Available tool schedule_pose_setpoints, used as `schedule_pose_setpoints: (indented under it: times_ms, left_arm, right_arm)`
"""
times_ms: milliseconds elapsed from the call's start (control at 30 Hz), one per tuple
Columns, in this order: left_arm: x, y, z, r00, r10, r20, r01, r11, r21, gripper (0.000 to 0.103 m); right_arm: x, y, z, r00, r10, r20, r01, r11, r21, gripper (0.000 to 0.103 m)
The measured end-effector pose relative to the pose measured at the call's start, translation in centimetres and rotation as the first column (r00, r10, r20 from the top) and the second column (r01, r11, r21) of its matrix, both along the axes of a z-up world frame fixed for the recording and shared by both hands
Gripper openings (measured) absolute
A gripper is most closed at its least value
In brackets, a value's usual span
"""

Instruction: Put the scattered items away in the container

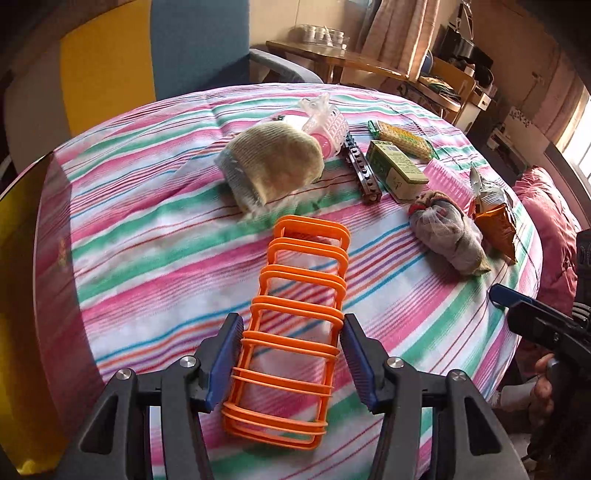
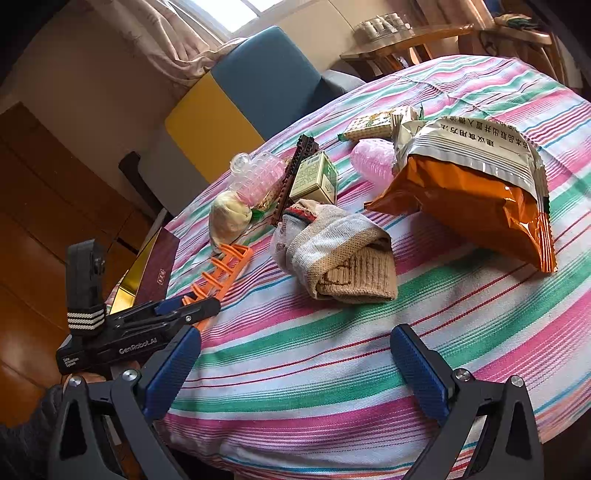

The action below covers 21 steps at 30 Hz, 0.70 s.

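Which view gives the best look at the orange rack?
The left wrist view: the orange rack lies lengthwise on the striped cloth, its full ladder of loops visible between the left gripper's blue pads. The right wrist view shows it only edge-on, partly hidden behind the left gripper.

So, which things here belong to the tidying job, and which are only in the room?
Belong to the job:
- orange rack, between the left gripper fingers
- rolled socks
- orange snack bag
- green box
- dark brick strip
- wafer pack
- knitted bundle

Only in the room:
- blue chair
- wooden side table
- curtain
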<state>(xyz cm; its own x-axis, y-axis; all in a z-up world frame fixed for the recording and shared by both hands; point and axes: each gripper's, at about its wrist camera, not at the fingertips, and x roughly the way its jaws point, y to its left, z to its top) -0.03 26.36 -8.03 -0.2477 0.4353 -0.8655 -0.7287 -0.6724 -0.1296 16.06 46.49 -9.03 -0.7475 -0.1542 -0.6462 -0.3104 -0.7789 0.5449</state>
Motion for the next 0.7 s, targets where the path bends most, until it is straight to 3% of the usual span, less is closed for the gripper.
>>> schedule_pose_setpoints:
  times_ms: [200, 400, 467, 533, 600, 700]
  left_arm:
    - [1.6, -3.6, 0.0, 0.998, 0.057, -0.008, -0.057, 0.998, 0.013, 0.055]
    - [2.0, -4.1, 0.0, 0.998, 0.056, -0.017, -0.056, 0.998, 0.028, 0.059]
    - [2.3, -3.9, -0.1, 0.998, 0.051, -0.030, -0.050, 0.998, 0.024, 0.060]
    - [2.6, -3.8, -0.2, 0.998, 0.047, -0.046, -0.046, 0.999, 0.016, 0.061]
    - [2.7, -3.8, -0.2, 0.998, 0.042, -0.055, -0.042, 0.999, 0.013, 0.061]
    - [2.7, -4.0, -0.1, 0.998, 0.042, -0.051, -0.041, 0.999, 0.019, 0.061]
  right_arm:
    - [-1.7, -1.3, 1.5, 0.999, 0.037, 0.030, -0.041, 0.991, 0.130, 0.103]
    - [-5.6, -1.0, 4.0, 0.997, 0.067, 0.035, -0.074, 0.958, 0.279, 0.100]
    - [-7.1, -0.5, 3.7, 0.994, 0.085, 0.075, -0.104, 0.951, 0.290, 0.097]
    - [-8.5, 0.1, 3.3, 0.987, 0.106, 0.121, -0.137, 0.945, 0.296, 0.092]
    - [-9.9, 0.6, 2.9, 0.978, 0.126, 0.166, -0.172, 0.938, 0.300, 0.075]
    - [-10.2, 0.1, 2.2, 0.964, 0.151, 0.220, -0.214, 0.930, 0.299, 0.065]
